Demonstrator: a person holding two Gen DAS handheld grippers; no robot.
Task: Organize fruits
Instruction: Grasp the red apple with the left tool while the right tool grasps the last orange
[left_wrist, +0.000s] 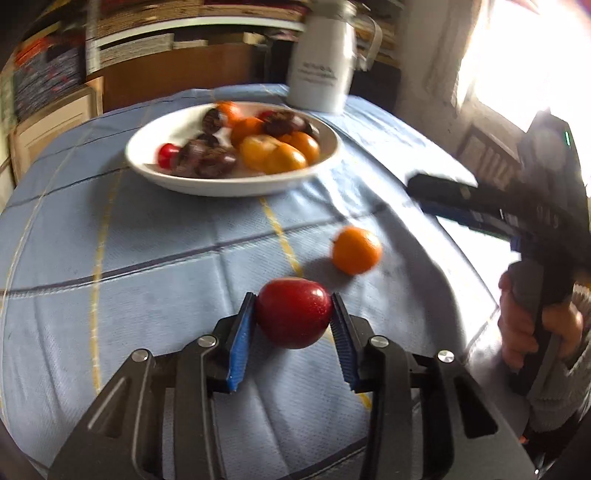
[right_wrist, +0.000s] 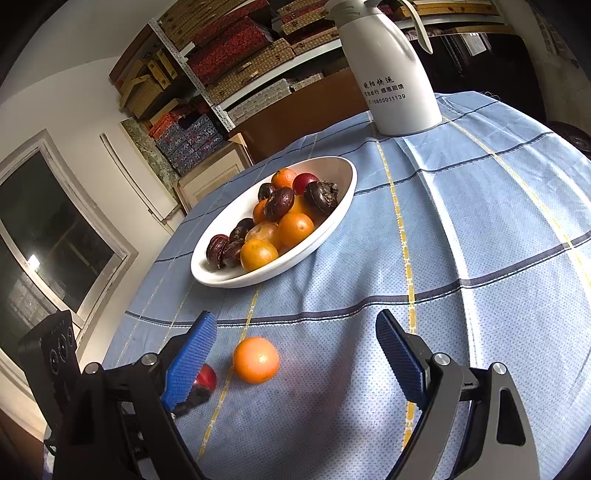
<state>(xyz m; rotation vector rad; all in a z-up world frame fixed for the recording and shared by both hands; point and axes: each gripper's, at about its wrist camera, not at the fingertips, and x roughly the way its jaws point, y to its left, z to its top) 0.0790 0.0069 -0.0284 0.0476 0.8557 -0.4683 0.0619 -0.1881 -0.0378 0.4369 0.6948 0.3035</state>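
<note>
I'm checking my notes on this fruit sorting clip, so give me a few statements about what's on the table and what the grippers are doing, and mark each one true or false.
1. The left gripper has its pads against the red fruit. True.
2. The right gripper is clamped on the loose orange. False: its jaws stand wide open and the orange lies on the tablecloth between them, untouched.
3. The white bowl holds only oranges. False: it also holds dark brown fruits and a small red one.
4. A white jug stands upright on the table beyond the bowl. True.
5. Two fruits lie outside the bowl. True.
</note>
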